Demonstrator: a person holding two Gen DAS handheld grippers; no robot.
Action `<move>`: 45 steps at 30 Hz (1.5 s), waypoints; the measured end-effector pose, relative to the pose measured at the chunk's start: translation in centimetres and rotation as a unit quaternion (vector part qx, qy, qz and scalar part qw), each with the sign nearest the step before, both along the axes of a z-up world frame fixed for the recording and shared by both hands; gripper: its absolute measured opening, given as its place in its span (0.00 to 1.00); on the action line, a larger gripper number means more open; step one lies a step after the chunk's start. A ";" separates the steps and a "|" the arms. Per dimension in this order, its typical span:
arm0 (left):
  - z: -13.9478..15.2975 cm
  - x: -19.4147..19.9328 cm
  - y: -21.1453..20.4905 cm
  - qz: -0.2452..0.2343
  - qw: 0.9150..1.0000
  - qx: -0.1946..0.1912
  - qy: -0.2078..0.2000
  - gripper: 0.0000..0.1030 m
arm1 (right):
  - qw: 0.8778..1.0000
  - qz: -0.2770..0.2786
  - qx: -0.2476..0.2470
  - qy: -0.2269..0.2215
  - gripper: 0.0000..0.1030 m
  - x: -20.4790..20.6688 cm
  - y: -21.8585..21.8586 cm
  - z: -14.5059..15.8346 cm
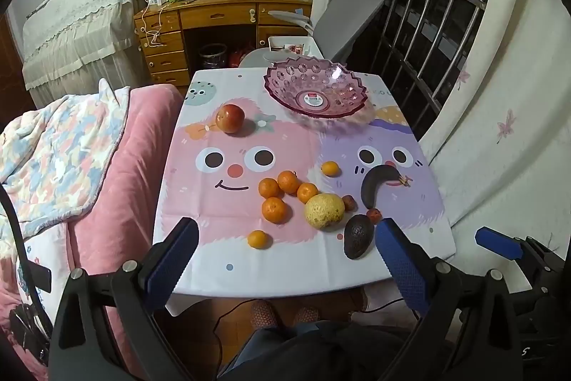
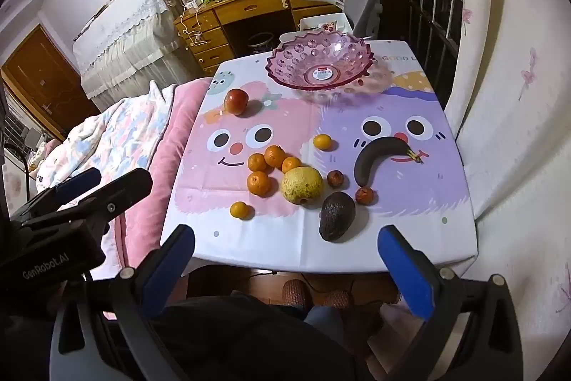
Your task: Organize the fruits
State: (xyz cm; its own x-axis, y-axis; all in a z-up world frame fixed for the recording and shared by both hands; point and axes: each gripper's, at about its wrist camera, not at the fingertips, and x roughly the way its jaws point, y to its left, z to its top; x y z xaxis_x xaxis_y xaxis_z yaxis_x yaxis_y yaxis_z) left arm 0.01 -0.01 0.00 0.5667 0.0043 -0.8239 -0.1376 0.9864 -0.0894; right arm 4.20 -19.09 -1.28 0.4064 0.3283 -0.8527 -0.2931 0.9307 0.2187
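Tongs in both your hands are hanging wide open with nothing between the blue pads: your left gripper (image 1: pixel 287 247) and your right gripper (image 2: pixel 285 252) are each hovering off the near edge of the table (image 1: pixel 285 277), touching nothing.

From your left wrist view, the avocado (image 1: pixel 358 240) is lying at about 1 o'clock, just beside the right pad. The yellow fruit (image 1: pixel 324 210) is sitting at 12 o'clock, with two small reddish fruits (image 1: pixel 374 215) just beside it toward 1 o'clock. Four oranges (image 1: pixel 274 209) are clustering at 11 to 12 o'clock, touching or nearly touching one another; one small orange (image 1: pixel 258 239) is lying alone nearer you, another (image 1: pixel 329 168) farther off at 12 o'clock. The dark banana (image 1: pixel 378 183) is curving at 1 o'clock. The red apple (image 1: pixel 230 118) is sitting well apart at 11 o'clock.

The pink bowl (image 1: pixel 316 88) is standing at the far end, at 12 o'clock, holding no fruit.
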 end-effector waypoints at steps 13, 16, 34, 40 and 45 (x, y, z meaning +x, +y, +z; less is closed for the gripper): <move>0.0 0.1 0.0 -0.001 1.000 0.001 -0.007 0.96 | 1.000 -0.003 -0.002 -0.002 1.00 -0.9 0.1 0.1; 0.1 0.1 0.0 -0.001 1.000 0.001 -0.008 0.96 | 1.000 -0.001 -0.003 -0.002 1.00 -1.2 0.1 0.1; 0.6 -0.1 -0.4 0.000 1.000 0.004 -0.009 0.96 | 1.000 0.000 -0.004 -0.003 1.00 -1.5 0.1 0.1; 0.7 -0.2 -0.4 -0.001 1.000 0.004 -0.009 0.96 | 1.000 -0.001 -0.005 -0.003 1.00 -1.4 0.3 0.2; 1.0 -0.6 0.1 -0.002 1.000 0.012 -0.016 0.96 | 1.000 -0.003 -0.002 -0.006 1.00 -0.9 0.2 0.1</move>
